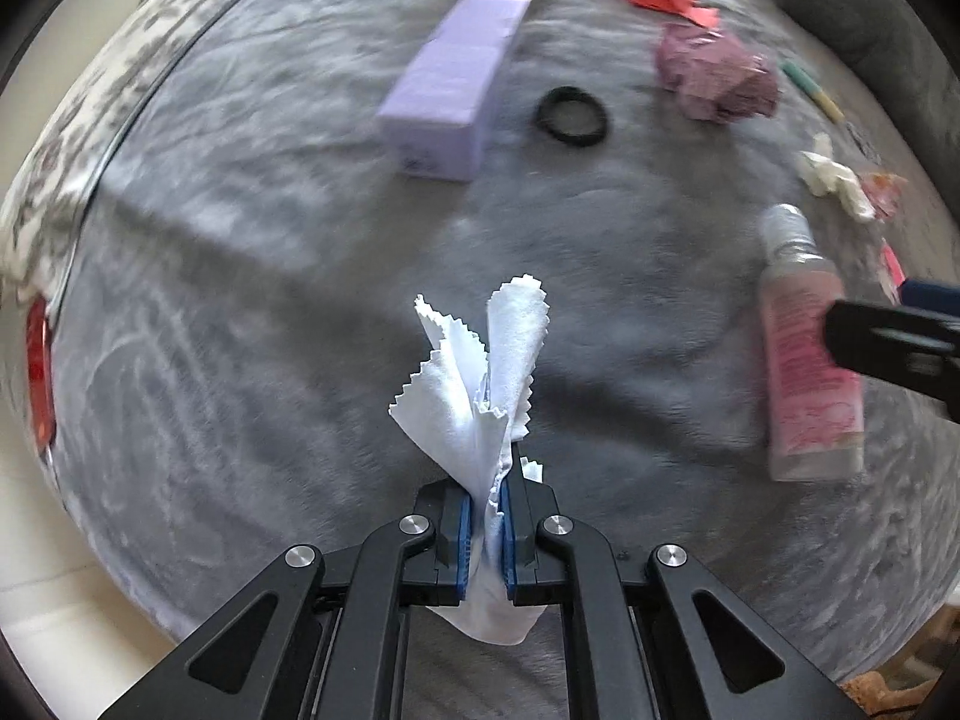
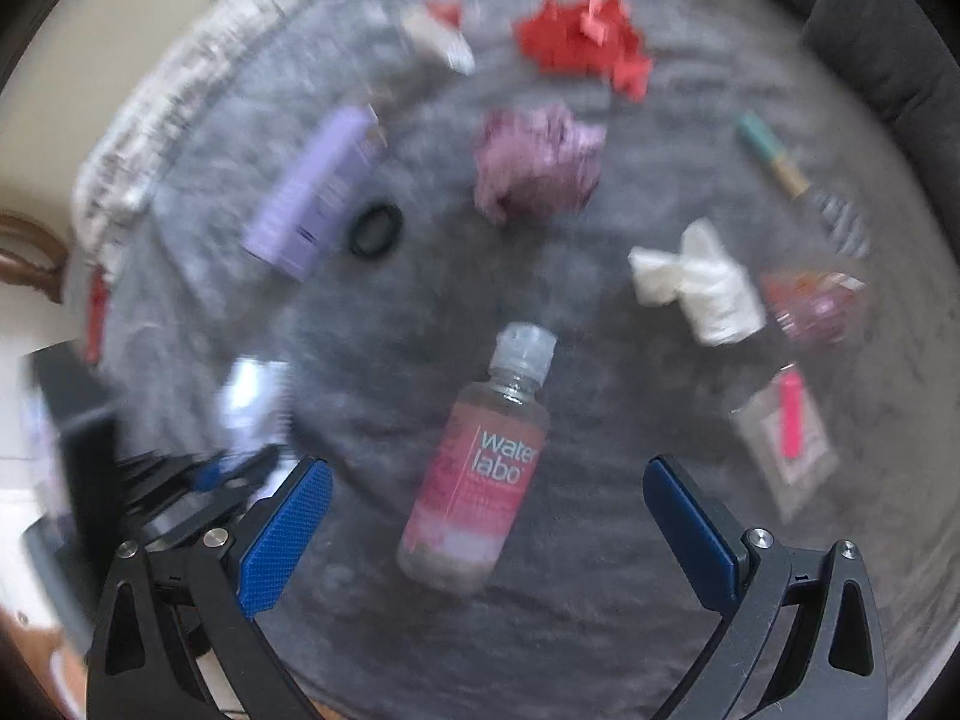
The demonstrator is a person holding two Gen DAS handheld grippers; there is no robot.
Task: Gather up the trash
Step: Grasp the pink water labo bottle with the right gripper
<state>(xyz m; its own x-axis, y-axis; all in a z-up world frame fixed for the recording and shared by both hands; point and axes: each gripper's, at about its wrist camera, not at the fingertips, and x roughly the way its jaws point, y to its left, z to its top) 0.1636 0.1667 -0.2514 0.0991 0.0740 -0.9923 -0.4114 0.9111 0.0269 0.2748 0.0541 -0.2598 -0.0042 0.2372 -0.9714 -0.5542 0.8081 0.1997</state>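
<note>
Tongs on the left (image 1: 486,516) were seen pinched tight on a white pinked-edge cloth wipe (image 1: 480,372), which was gripped at its gathered middle so that its corners fanned out beyond the blue pads (image 1: 462,525). Right tongs (image 2: 486,516) were held spread wide and empty, above a clear plastic bottle with a pink label (image 2: 480,468) that lay on its side between the two pads, cap pointing to the far side. No contact with the bottle could be made out.

All items were spread over a grey plush blanket (image 1: 240,360). Farther off, a lilac cardboard box (image 1: 450,90) lay just left of a black elastic ring (image 1: 570,117), and a crumpled mauve paper ball (image 1: 714,78) sat to the right of the ring. Red paper scraps (image 2: 582,39) were scattered at the far edge. A crumpled white tissue (image 2: 696,288) lay right of the bottle, with a small clear packet holding a pink strip (image 2: 786,438) nearer.

The bottle was judged light, stiff enough to be squeezed gently, yet smooth and round, so rolling or slipping was thought likely; it would best be taken across the labelled body, near the middle. Much of the right view was blurred, so finer detail could not be told.
</note>
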